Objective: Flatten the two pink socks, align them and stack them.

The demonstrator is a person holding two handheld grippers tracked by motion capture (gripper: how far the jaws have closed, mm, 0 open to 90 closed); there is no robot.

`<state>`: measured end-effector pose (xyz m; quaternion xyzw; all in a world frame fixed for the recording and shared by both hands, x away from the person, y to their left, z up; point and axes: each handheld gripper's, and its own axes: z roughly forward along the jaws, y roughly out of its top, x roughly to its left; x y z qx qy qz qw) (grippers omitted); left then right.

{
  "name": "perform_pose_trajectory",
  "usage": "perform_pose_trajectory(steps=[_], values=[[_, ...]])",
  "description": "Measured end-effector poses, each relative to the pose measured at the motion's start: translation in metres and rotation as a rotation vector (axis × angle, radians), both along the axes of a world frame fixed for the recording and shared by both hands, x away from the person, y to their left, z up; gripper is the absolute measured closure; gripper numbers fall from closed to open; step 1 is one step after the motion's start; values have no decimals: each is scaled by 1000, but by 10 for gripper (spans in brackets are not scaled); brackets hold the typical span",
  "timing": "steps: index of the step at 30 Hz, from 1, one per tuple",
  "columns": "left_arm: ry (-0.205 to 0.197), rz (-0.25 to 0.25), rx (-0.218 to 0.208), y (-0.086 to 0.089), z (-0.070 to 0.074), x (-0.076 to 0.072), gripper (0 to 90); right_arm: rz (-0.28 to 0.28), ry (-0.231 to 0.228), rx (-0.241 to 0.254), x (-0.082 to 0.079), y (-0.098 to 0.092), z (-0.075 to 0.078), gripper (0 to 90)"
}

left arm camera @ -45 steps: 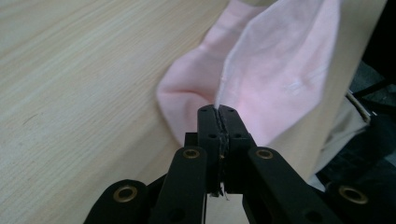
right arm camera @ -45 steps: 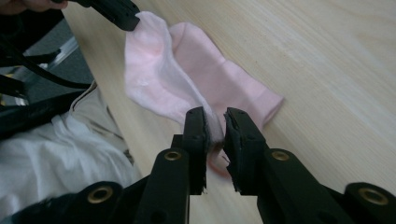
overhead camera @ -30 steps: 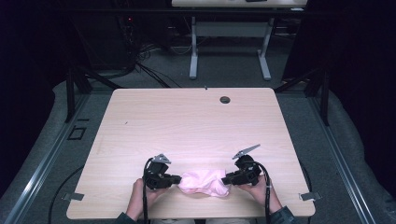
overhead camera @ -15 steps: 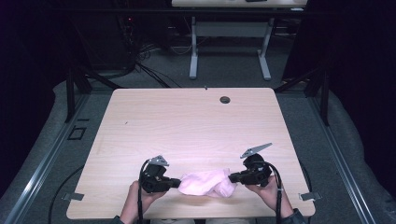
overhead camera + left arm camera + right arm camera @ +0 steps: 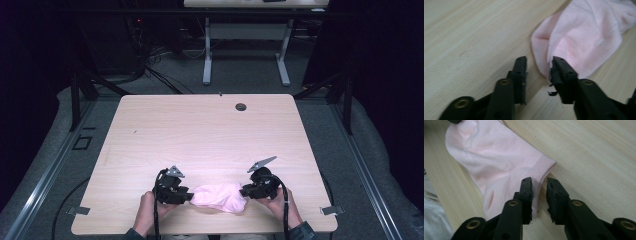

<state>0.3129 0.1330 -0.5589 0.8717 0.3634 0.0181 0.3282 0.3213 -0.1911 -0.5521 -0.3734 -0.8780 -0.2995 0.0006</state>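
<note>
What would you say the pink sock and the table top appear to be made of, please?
The pink sock looks like soft knitted fabric, matte, with a ribbed cuff. The table top looks like pale wood or wood-look laminate: a fine straight grain shows, though which one is unclear.

left gripper (image 5: 189, 196) jaws parted, right gripper (image 5: 243, 190) jaws parted, facing inward
</note>
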Motion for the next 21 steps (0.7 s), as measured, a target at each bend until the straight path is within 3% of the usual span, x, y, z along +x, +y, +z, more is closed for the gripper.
perform_pose_trajectory(steps=[2, 3, 8, 14, 17, 21], values=[[-33, 30, -1, 1, 2, -2, 405, -12, -22, 26, -3, -4, 2, 598], [-46, 34, -6, 2, 3, -3, 405, -12, -22, 26, -3, -4, 2, 598], [-117, 76, 7, 10, 13, -7, 233, -48, -95, 56, -10, -11, 9, 407], [-196, 146, 20, 30, 24, -12, 140, -108, -195, 55, -22, -25, 24, 170], [-209, 173, 37, 41, 28, -14, 94, -128, -234, 56, -28, -34, 31, 132], [-227, 240, 50, 64, 27, -14, 49, -195, -274, 43, -33, -50, 33, 49]])
